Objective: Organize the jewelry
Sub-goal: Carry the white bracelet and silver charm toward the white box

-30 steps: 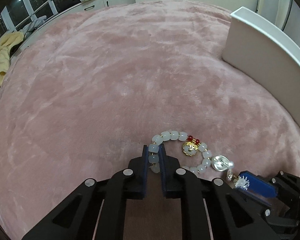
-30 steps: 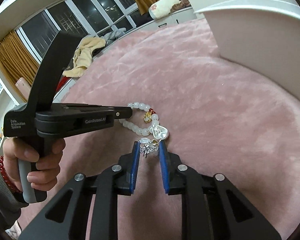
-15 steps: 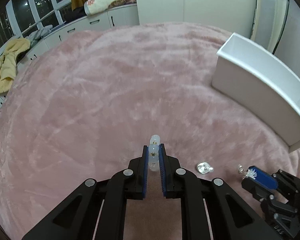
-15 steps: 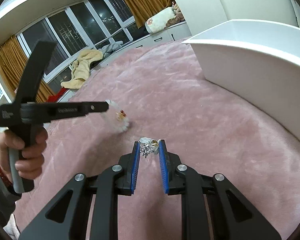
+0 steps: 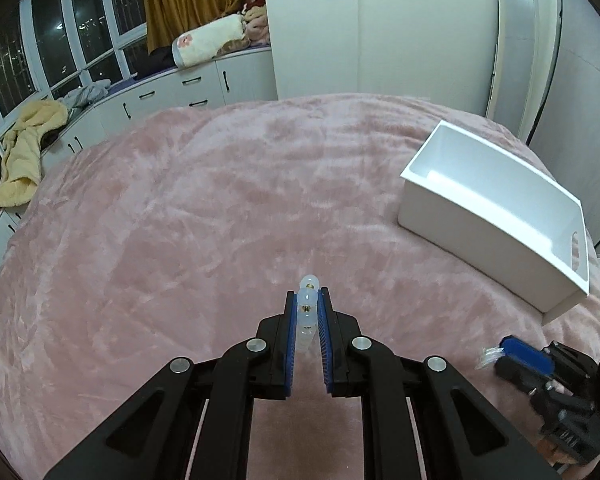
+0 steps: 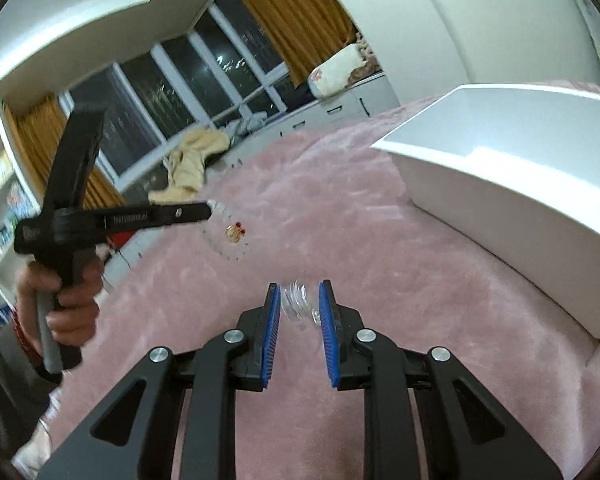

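Observation:
My left gripper [image 5: 308, 300] is shut on a pale bead bracelet [image 5: 307, 308] and holds it above the pink blanket; in the right wrist view the bracelet [image 6: 232, 236] hangs from that gripper [image 6: 208, 210], with a gold charm and red beads. My right gripper [image 6: 300, 300] is shut on a small silver spiky ornament [image 6: 296, 304], blurred by motion; in the left wrist view this gripper [image 5: 496, 354] shows at the lower right. The white open box [image 5: 496, 216] stands on the blanket to the right, its rim [image 6: 500, 168] close ahead of my right gripper.
A pink plush blanket [image 5: 180, 220] covers the bed. White drawers and windows run along the far left, with a yellow towel [image 5: 24, 152] on them. White wardrobes stand behind the bed.
Both grippers have lifted from the blanket, the left with the bracelet, the right with the silver ornament. The box has come into fuller view, nearer the right gripper.

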Motion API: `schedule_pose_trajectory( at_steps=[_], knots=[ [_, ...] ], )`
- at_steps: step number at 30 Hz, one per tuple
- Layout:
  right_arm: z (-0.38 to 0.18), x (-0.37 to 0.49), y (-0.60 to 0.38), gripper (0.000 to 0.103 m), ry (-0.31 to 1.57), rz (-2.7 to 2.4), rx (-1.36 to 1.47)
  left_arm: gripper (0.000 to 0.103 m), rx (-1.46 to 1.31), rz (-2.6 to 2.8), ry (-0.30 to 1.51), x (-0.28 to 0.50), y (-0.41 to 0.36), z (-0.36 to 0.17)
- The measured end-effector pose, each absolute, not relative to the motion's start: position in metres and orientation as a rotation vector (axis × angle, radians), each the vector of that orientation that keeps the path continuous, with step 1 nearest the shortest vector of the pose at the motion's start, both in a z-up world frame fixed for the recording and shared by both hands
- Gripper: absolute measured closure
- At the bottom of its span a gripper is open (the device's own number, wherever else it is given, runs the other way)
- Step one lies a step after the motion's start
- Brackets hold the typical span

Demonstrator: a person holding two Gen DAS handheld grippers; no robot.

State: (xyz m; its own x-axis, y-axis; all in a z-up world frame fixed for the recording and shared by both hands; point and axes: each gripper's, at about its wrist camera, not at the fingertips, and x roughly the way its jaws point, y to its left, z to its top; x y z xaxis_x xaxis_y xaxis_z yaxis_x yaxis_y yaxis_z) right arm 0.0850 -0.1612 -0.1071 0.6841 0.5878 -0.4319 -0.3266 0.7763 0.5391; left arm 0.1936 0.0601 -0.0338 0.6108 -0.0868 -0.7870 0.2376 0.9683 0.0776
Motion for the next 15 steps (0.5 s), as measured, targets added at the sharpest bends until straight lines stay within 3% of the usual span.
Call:
schedule_pose_trajectory(
  at_steps=[11, 15],
  knots=[
    [-0.111, 0.089, -0.180, 0.080, 0.676, 0.454, 0.476, 0.088, 0.189, -0.210, 0.871, 0.185, 0.052, -0.021],
    [-0.130, 0.098, -0.165, 0.072, 0.794, 0.445, 0.392, 0.088, 0.192, -0.223, 0.861, 0.185, 0.045, -0.017]
  ],
)
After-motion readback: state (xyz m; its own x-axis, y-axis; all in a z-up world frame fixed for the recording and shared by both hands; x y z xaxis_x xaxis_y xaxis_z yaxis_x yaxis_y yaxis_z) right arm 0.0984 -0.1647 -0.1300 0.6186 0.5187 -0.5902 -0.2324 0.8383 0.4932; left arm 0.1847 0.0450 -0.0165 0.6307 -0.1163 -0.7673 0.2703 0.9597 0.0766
